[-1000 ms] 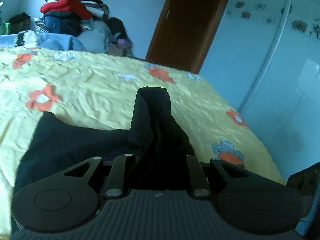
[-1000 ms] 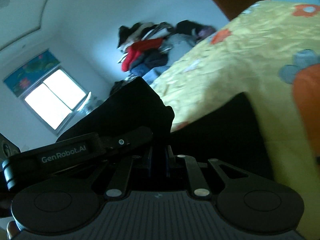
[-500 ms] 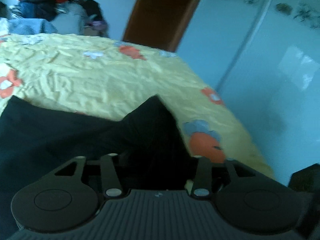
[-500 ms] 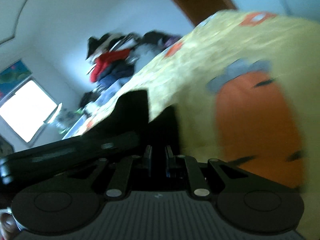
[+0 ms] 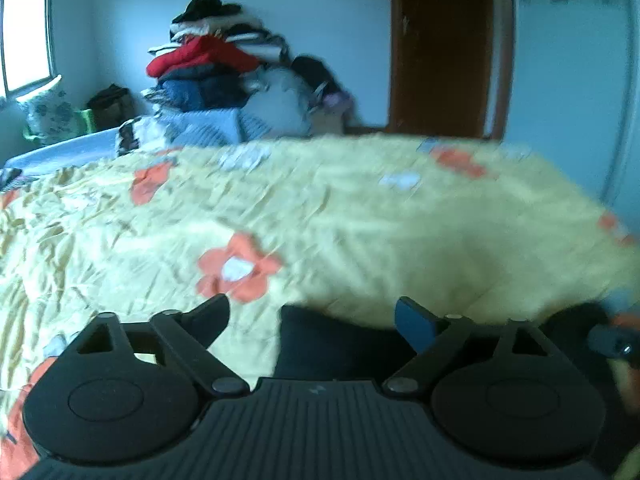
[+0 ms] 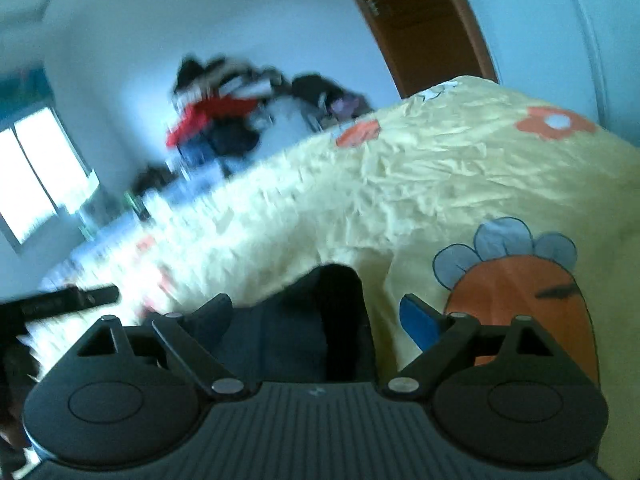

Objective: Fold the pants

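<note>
Left wrist view: the left gripper [image 5: 312,316] has just been spreading its jaws and they now stand wide, the pads clear of the cloth. The black pants [image 5: 332,344] lie low between and beneath the fingers, on the near part of the yellow bedspread [image 5: 360,220]; their upper edge shows as a dark line just above the gripper body, and more black cloth reaches toward the right border. Beyond that edge the bedspread runs bare and wrinkled, with orange flowers, to its far side. Behind it stands a pile of clothes [image 5: 212,68], a brown door [image 5: 444,48] to the right, and a window [image 5: 26,40] at far left. The right side of this picture is blurred, so the dark shape at the right border is perhaps the other gripper; I cannot tell.

Right wrist view: the right gripper [image 6: 316,316] has also just been opening and its jaws stand wide, gripping nothing. A folded hump of the pants [image 6: 320,320] rises between the fingers, apart from the blue pad of the right finger [image 6: 420,320]. Just right of the cloth's edge the bedspread [image 6: 420,184] shows a printed carrot figure [image 6: 520,292]. The far half of the bed is open. At the left border a black bar [image 6: 68,300], blurred, lies above the bedspread.
</note>
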